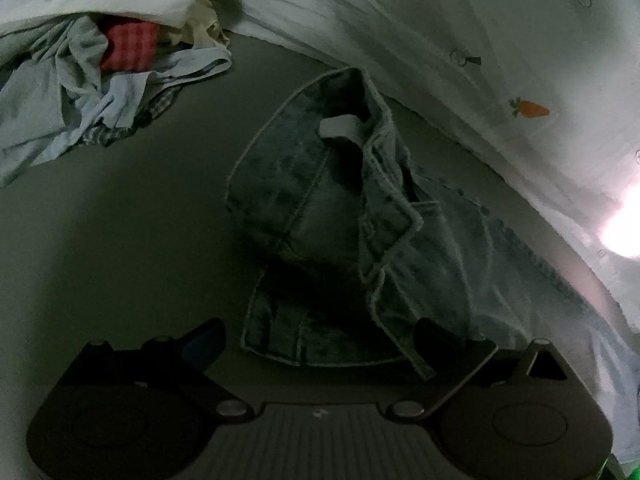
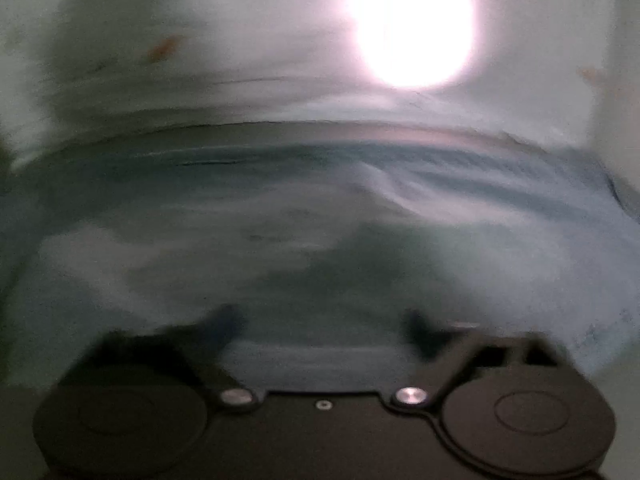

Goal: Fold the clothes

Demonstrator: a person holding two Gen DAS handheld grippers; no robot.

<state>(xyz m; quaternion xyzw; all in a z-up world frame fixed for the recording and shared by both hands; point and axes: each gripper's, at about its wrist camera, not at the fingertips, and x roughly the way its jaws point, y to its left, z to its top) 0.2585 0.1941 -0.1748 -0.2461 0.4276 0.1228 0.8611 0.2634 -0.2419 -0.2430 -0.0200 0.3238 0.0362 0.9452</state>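
A faded blue denim garment (image 1: 320,200) lies crumpled on a grey surface (image 1: 120,240), waistband up, with a white label (image 1: 340,126) showing inside. My left gripper (image 1: 320,340) hovers over its near hem, open, jaws wide apart with nothing pinched; the right finger (image 1: 436,340) sits close to a denim edge. The right wrist view is badly blurred. There my right gripper (image 2: 322,324) stands open over blue denim cloth (image 2: 360,200), with nothing between its fingers.
A heap of other clothes (image 1: 80,92), pale blue, red check and cream, lies at the far left. A white sheet (image 1: 440,40) with a carrot print (image 1: 530,109) borders the far and right side. A bright lamp glare (image 2: 412,20) washes out part of both views.
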